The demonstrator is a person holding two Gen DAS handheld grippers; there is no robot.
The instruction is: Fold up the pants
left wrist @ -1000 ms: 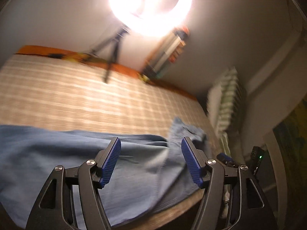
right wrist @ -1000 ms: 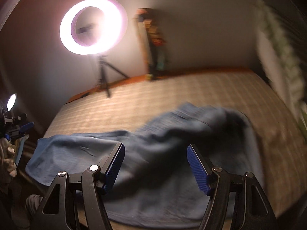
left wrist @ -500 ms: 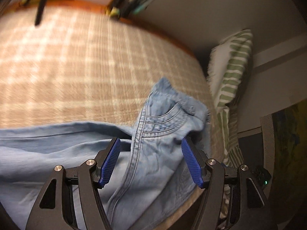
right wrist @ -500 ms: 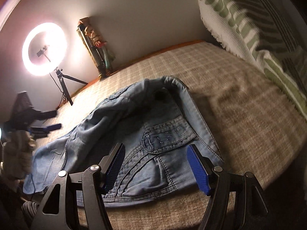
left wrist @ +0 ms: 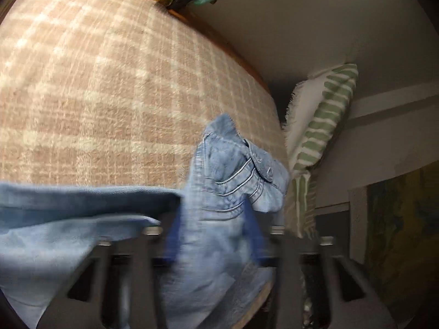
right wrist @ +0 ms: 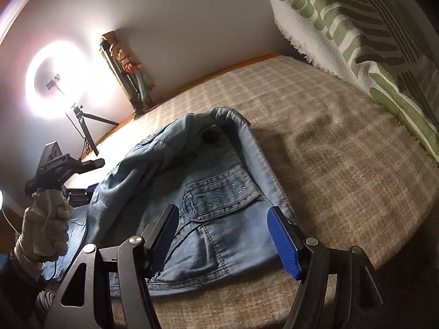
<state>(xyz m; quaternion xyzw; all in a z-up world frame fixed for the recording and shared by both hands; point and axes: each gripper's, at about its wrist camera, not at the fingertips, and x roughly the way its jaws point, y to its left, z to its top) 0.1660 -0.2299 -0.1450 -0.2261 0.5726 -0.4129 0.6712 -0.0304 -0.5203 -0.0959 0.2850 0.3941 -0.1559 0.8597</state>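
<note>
- No readable brand or label shows; the pants [right wrist: 214, 192] carry only small pale marks stitched on a pocket flap.
- Pants lie at the bed's [right wrist: 343, 170] near edge, waistband toward the striped pillow [right wrist: 356, 27].
- Left tongs [left wrist: 212, 235], spread a second ago, have just been closing, denim bunched between them.
- Right tongs [right wrist: 222, 238] stand spread over the pocket, as before.

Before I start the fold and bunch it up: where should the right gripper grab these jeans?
Probably the waistband edge of the jeans, from the near bed side. It lies flat and thick along the blanket, just ahead of the open right gripper.
</note>
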